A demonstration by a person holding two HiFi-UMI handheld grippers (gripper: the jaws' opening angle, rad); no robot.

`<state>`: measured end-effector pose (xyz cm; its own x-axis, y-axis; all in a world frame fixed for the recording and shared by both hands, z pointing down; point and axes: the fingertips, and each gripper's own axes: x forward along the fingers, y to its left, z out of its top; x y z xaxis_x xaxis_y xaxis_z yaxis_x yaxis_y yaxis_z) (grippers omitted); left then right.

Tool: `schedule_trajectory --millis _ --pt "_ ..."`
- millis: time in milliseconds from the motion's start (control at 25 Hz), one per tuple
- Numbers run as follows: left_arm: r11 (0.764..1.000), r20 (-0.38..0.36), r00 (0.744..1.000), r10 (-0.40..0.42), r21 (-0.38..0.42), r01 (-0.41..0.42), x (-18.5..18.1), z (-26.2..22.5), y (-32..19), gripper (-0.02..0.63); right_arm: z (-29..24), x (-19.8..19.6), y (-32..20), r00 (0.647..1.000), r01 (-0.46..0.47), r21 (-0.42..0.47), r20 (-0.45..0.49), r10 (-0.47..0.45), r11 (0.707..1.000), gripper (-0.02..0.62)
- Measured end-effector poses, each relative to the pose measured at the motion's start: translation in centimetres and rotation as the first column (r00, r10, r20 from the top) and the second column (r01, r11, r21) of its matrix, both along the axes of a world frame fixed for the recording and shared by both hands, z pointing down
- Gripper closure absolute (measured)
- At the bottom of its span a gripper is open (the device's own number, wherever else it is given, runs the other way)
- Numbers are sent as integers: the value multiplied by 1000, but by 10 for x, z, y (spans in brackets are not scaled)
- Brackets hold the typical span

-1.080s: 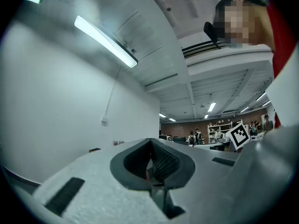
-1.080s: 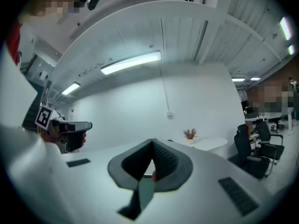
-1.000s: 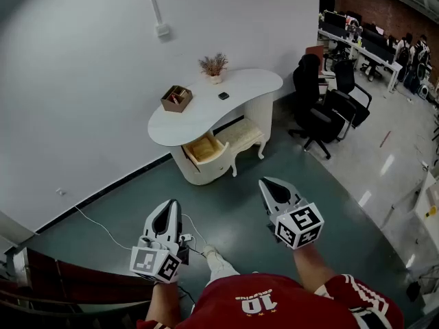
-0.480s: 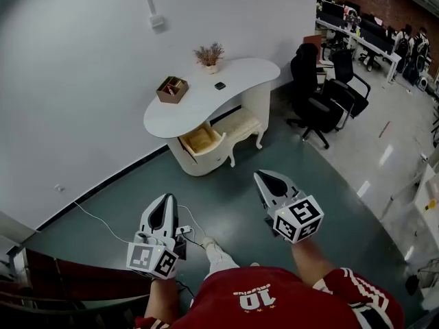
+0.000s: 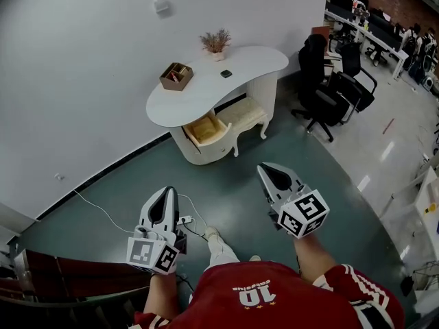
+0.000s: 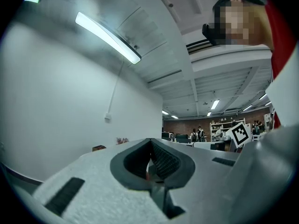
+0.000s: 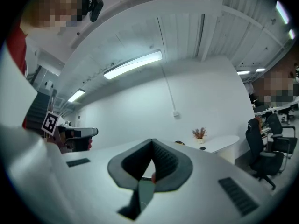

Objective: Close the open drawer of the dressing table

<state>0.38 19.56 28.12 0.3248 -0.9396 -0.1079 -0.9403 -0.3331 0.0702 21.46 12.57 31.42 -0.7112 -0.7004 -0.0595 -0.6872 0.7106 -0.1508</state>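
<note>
Got the left hand-held gripper [image 5: 168,192] and right hand-held gripper [image 5: 267,168] both clamped shut, nothing between the jaws. Looking at the drawer [image 5: 206,130] hanging open well ahead of both, under the worktop [image 5: 206,93].

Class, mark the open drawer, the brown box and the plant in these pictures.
open drawer [image 5: 205,129], head view, on its wooden inside.
brown box [image 5: 176,77], head view, on its middle.
plant [image 5: 216,42], head view, on its sprigs.

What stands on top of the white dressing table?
A brown box, a small potted plant and a small dark object. The box's contents are too small to tell.
</note>
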Motion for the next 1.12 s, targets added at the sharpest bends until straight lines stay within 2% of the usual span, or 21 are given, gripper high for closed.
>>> schedule_trajectory --millis 240,520,880,960,1000,1040,1120 --pt "1000 -15 1000 -10 -21 9 -34 4 -36 601 -5 -36 -39 1000 2 -4 -22 -2 1000 591" --pt "1000 -39 999 -22 0 22 -95 -1 -91 601 -25 -88 -94 999 -30 65 -21 32 997 591" --pt "999 -29 999 28 17 -27 -156 -2 -159 601 -44 -155 -158 998 -48 124 -34 53 991 591" --pt "999 -24 999 49 17 -48 -166 -1 -171 601 -46 -168 -168 999 -22 116 -28 25 993 591" --pt "998 -19 998 57 17 -57 -172 -1 -178 601 -44 -176 -172 1000 8 98 -30 -5 995 473" --pt "998 -13 998 64 14 -64 -177 0 -184 601 -42 -185 -177 999 35 80 -40 -32 996 404" --pt "997 -1 997 71 7 -71 -186 3 -195 601 -37 -196 -186 995 55 72 -81 -49 996 365"
